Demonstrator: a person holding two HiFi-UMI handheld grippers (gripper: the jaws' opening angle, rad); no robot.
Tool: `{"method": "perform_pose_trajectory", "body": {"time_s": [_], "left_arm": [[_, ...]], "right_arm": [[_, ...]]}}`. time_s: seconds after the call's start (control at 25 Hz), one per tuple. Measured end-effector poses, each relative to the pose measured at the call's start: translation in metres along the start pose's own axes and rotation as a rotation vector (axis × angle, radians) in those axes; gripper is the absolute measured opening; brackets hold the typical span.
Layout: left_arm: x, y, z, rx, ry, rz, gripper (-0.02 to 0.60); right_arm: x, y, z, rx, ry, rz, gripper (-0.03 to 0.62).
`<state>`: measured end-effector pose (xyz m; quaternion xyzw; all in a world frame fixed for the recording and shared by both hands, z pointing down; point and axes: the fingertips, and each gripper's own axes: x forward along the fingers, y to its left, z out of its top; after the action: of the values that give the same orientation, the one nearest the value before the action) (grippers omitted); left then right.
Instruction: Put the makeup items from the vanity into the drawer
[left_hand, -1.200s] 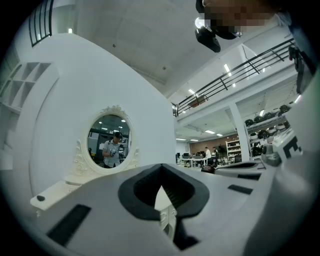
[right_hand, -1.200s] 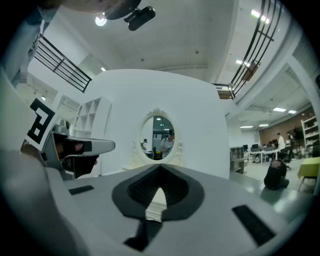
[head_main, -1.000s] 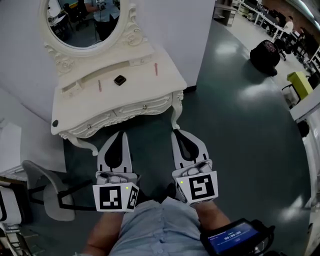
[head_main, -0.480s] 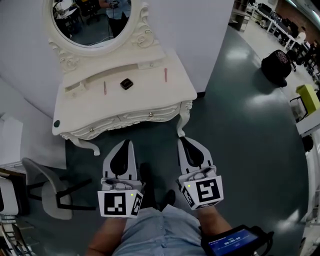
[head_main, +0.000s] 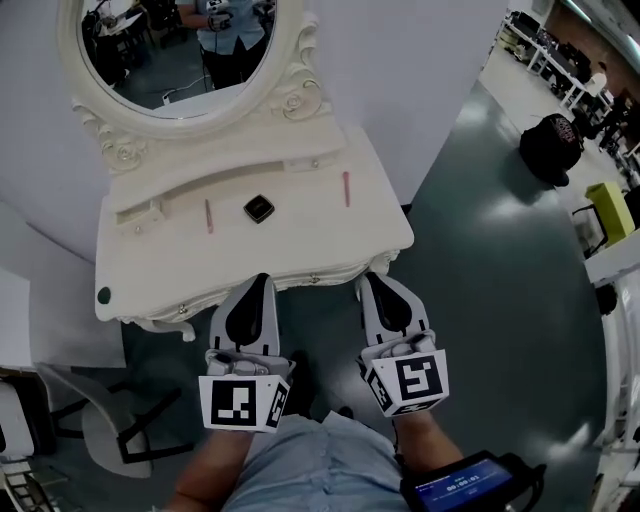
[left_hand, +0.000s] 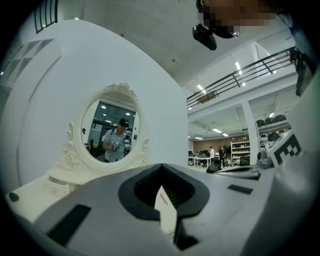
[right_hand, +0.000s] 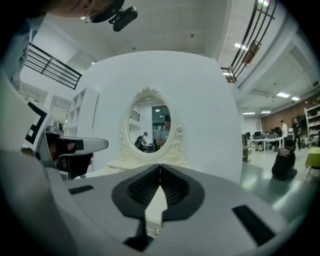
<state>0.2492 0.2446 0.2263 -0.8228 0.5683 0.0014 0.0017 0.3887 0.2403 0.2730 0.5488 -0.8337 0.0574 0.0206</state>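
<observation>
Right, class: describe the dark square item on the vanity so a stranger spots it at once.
Find the white vanity below the oval mirror. Mid-top lies the compact, between the left pink stick and the right pink stick. It alone is dark and square; both sticks are thin.

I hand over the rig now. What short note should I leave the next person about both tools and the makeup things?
Left tool: shut, empty. Right tool: shut, empty. Both are at the front edge of the vanity.
On the top: left pink stick, black compact, right pink stick.
Done: nothing yet; the drawer looks shut.
Left to do: open the drawer and put all three items in.
</observation>
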Motion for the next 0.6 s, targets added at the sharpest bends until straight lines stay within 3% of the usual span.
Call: {"method": "perform_pose_trajectory", "body": {"time_s": [0.24,0.6], "left_arm": [[0.056,0.036,0.009,0.0,-0.03,-0.057,0.002],[0.11,0.051,0.009,0.005,-0.022,-0.107,0.002]], "right_arm": [[0.06,-0.01,0.015,-0.018,-0.011,-0.056,0.002],[0.104,-0.038,0.023,-0.016,0.001,-0.113,0.002]]}}
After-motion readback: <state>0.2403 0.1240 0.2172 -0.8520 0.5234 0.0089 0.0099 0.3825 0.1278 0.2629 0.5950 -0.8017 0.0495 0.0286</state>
